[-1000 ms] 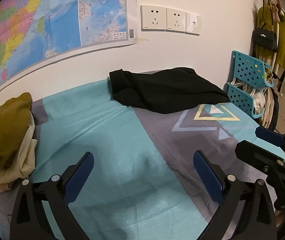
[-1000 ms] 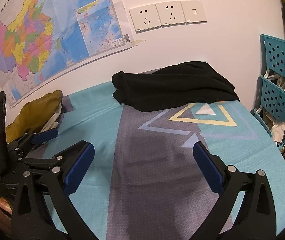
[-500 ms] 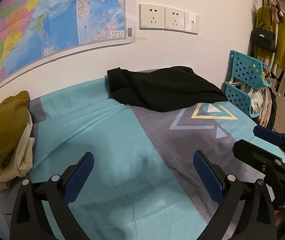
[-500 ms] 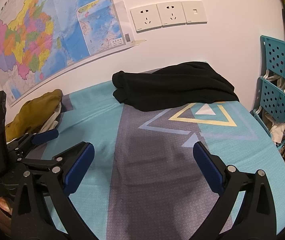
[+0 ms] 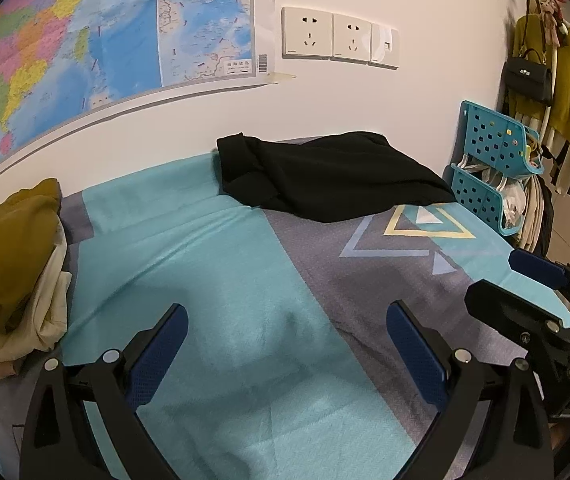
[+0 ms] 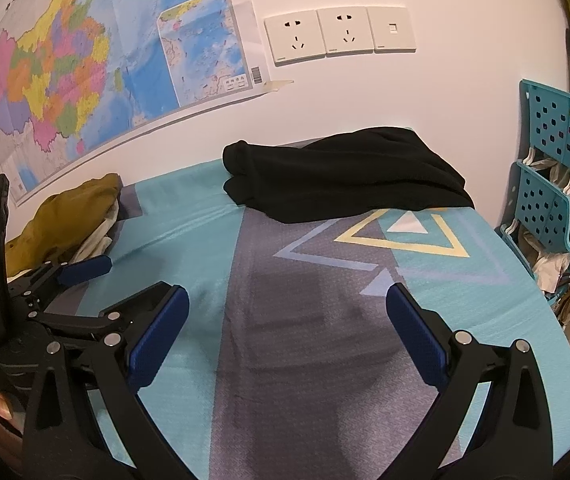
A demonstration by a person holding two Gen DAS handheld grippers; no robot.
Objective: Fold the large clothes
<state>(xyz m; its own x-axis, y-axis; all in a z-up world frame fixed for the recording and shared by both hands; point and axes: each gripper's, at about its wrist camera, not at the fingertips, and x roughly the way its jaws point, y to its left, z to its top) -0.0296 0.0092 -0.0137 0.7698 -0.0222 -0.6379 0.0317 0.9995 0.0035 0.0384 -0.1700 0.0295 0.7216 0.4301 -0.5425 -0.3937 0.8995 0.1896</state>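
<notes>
Presently, left claw (image 5: pixel 285 344) and right claw (image 6: pixel 287 324) both spread wide, empty (over bed (image 5: pixel 221 264)), black garment (image 5: pixel 333 176) folded by wall.

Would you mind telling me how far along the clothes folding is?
The black garment lies loosely folded by the wall, possibly done. Both the left gripper and right gripper are open and empty over the bedspread. The mustard and cream pile remains crumpled.
</notes>
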